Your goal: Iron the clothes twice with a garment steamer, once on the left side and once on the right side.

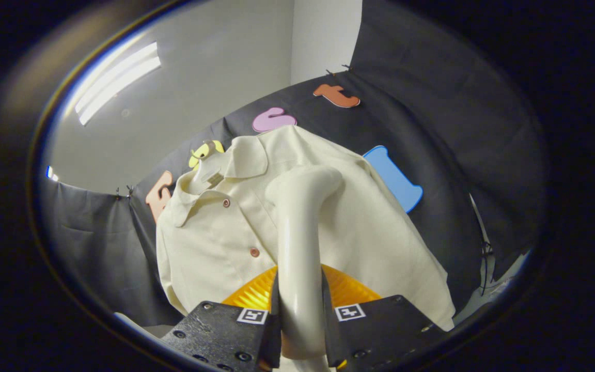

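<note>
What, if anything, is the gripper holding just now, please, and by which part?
The gripper holds the garment steamer; both fingers clamp its handle.

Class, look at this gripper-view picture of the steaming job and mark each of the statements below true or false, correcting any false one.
1. The tool is shut on the garment steamer, with its handle between the fingers. True.
2. The shirt lies folded flat on a table. False: it hangs upright on a hanger before the booth's wall.
3. The shirt's collar is at the top and buttons run down its front. True.
4. The steamer's head points away from the shirt. False: its bent head reaches toward the shirt's upper front.
5. The shirt is dark blue. False: it is cream.
</note>
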A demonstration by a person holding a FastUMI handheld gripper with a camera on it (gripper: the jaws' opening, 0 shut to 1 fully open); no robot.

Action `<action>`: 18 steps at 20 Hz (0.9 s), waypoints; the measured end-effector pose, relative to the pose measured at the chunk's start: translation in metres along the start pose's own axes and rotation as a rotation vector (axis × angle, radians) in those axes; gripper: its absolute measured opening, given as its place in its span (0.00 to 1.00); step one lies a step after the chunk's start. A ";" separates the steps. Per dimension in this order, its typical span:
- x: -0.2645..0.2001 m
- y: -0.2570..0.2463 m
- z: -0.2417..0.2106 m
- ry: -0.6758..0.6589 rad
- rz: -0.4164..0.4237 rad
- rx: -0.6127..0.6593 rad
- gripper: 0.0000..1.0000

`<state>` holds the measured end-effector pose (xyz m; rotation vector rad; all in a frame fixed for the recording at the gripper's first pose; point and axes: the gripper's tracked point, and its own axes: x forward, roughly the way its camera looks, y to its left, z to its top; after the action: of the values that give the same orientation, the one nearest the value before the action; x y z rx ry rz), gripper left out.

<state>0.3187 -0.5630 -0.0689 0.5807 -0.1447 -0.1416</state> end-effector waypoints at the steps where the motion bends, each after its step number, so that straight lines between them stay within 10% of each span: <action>1: -0.002 -0.006 -0.005 0.004 -0.003 0.006 0.33; 18: -0.055 -0.076 -0.106 0.151 -0.102 0.036 0.33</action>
<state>0.2765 -0.5595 -0.2039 0.6329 0.0287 -0.1935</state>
